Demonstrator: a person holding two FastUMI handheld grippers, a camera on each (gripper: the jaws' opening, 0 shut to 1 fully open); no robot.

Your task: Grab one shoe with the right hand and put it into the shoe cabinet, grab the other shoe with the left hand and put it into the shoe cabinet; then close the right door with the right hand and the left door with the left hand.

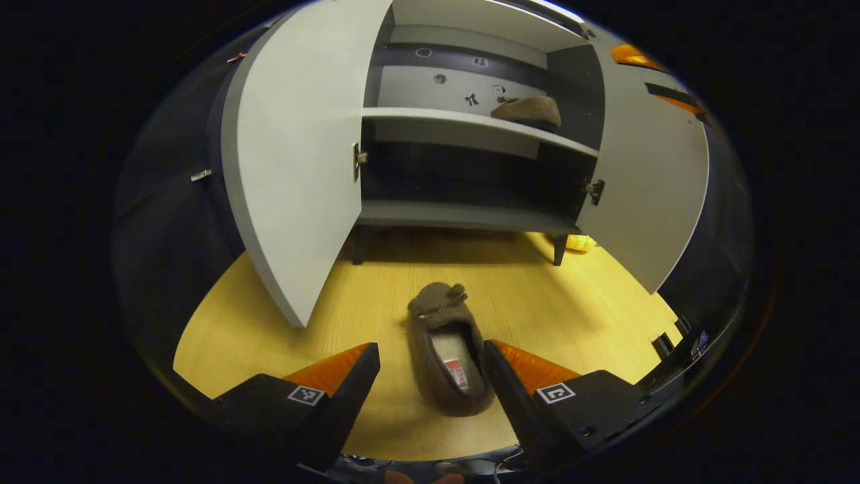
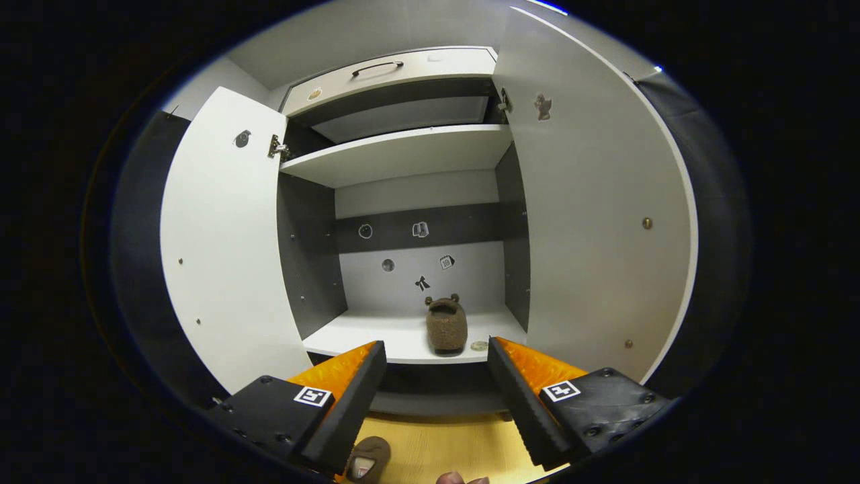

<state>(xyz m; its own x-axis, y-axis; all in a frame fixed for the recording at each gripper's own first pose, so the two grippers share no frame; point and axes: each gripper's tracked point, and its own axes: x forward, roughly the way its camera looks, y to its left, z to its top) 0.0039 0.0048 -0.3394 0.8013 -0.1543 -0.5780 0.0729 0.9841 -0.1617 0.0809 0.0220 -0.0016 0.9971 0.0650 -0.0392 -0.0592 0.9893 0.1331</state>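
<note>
- Brown and fuzzy, one shoe [image 1: 446,349] lies on the wooden floor [image 1: 571,302] before the shoe cabinet [image 1: 463,215], between the spread fingers of the left gripper [image 1: 431,366], untouched.
- The other shoe [image 2: 446,326] sits near the shelf's [image 2: 356,336] front edge, inside.
- The right gripper [image 2: 437,366] hangs spread and empty before that shelf.
- Left door [image 2: 225,249] and right door [image 2: 591,222] stand wide, leaving open room between them.
- A small round thing beside the shelved shoe is too small to make out.

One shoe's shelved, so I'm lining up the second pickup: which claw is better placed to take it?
Left. The left claw is open and straddles the shoe on the floor. The right claw faces the shelved shoe in the cabinet.
</note>
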